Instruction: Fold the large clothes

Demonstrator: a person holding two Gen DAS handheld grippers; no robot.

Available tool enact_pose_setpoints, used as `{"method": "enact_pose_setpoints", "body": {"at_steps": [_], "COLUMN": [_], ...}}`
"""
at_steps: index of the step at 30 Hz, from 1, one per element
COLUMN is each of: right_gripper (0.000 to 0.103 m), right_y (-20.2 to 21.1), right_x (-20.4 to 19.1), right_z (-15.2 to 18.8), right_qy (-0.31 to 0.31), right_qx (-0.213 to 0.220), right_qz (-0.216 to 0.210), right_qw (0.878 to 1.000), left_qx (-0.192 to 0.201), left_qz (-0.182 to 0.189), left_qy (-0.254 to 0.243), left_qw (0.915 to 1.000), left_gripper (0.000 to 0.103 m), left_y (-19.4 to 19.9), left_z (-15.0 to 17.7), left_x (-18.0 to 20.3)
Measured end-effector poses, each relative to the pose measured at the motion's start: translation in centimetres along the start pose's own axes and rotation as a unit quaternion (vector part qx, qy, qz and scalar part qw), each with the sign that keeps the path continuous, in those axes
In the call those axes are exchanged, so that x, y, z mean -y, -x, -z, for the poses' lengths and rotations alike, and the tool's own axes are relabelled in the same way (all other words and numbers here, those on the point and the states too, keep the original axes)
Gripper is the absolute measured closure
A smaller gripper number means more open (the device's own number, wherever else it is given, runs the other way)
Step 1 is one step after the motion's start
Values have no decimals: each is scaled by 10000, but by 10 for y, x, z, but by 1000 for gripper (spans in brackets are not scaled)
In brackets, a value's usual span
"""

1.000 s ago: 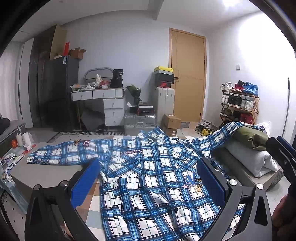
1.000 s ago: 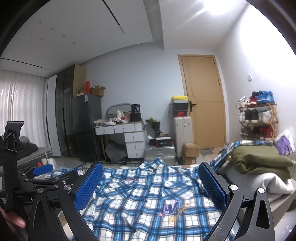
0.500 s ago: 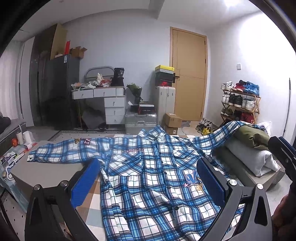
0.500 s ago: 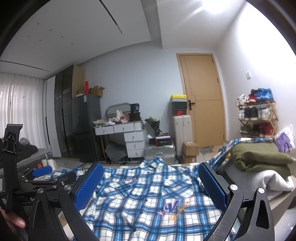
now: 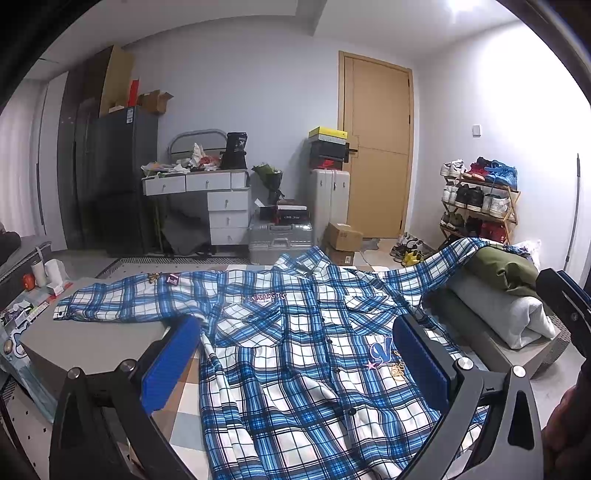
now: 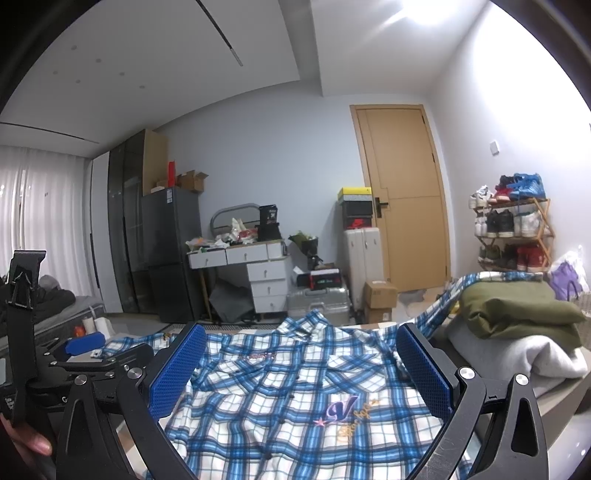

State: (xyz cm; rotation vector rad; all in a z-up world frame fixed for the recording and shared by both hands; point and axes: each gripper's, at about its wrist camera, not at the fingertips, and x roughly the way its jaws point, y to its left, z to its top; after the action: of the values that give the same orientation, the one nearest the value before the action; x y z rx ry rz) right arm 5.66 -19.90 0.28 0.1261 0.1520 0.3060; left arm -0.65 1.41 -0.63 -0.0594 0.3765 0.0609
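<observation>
Shirt (image 5: 303, 354) lies spread beneath both gaping grippers' fingers (image 6: 177, 369).

Room evenly and fairly brightly lit from overhead. A ceiling light (image 6: 424, 11) burns out to white glare at the top right in both views and washes out the right wall (image 5: 517, 92). Shadows soft and faint. Focus sharp throughout, no motion blur. Strong fisheye bending of straight lines; black vignette fills the corners.

Shirt (image 5: 295, 354) — blue-and-white plaid (purple "V" crest) — beside olive (image 5: 506, 269) and grey (image 5: 509, 314) folded clothes.
</observation>
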Motion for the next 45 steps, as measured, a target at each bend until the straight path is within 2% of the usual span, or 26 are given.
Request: {"method": "enact_pose_setpoints", "body": {"at_steps": [22,30,33,37,42,45], "right_gripper": [0,0,0,0,0,0], "right_y": [-5,-25,-32,-47,-74,-101], "right_x": [5,31,64,133,233,311], "right_z": [0,-2,-14,-37,-68,-74], "right_qy": [-47,-204,-544,-1201,-1610,-2310], "right_qx": [-105,-258,-300,-431,-536,-871], "right_qz": [45,143,131,271,1250,1694], "right_qw": [9999,9994,9980,9915,9775,9541], "left_qx": [-104,-349,-509,-810,-1148,-1282], "left_qz": [23,65,62,122,111,46], "left_qy": [3,37,28,35,35,-24], "left_qw": [9999,9994,9987,9966,9933,9917], "left_gripper": [1,1,1,1,1,1], "left_y": [-5,-34,-46,-69,-94,-105], "left_z": [8,16,22,30,37,38], "left_x": [-1,-3,-3,-3,-3,-3]}}
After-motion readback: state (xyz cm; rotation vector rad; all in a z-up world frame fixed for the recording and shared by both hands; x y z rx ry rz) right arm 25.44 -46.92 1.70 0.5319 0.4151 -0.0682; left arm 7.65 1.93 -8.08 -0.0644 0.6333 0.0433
